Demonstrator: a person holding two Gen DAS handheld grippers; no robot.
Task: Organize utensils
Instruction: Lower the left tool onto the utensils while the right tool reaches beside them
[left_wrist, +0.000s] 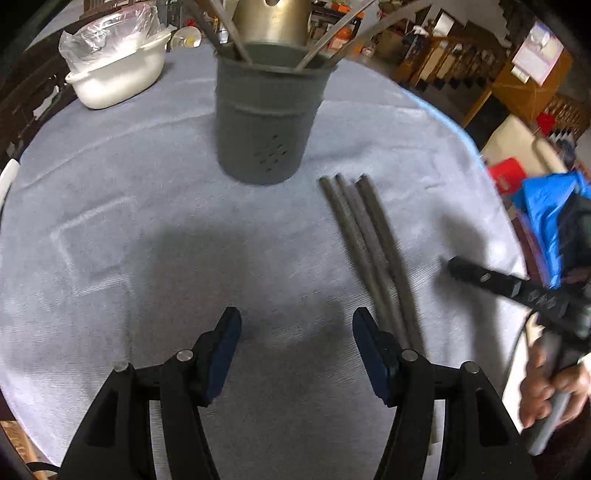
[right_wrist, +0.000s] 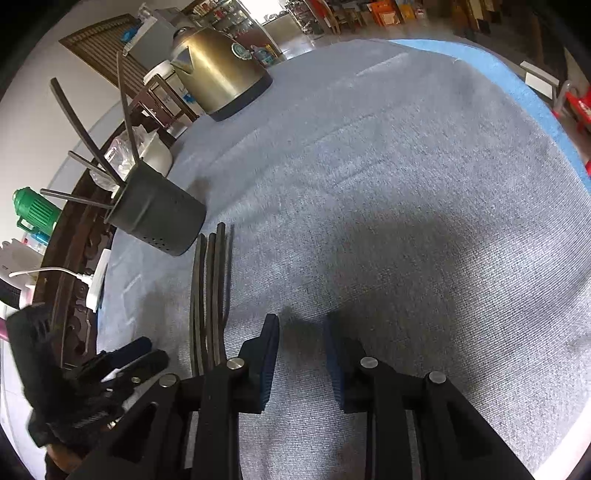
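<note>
A grey perforated utensil holder (left_wrist: 269, 118) stands on the blue-grey cloth with several dark handles sticking out of it. Several more dark utensils (left_wrist: 365, 236) lie side by side on the cloth just in front of it, to the right. My left gripper (left_wrist: 297, 325) hovers open over bare cloth, its right finger beside the near ends of those utensils. In the right wrist view the same utensils (right_wrist: 210, 295) run left of my right gripper (right_wrist: 303, 332), which stands narrowly open with nothing between its pads. The holder (right_wrist: 162, 218) is further left.
A brass-coloured kettle (right_wrist: 218, 74) stands behind the holder. A white pot covered in plastic wrap (left_wrist: 114, 70) sits at the far left. A white power strip (right_wrist: 98, 284) lies at the table's left edge. A person's hand (left_wrist: 546, 387) holds the right gripper's handle.
</note>
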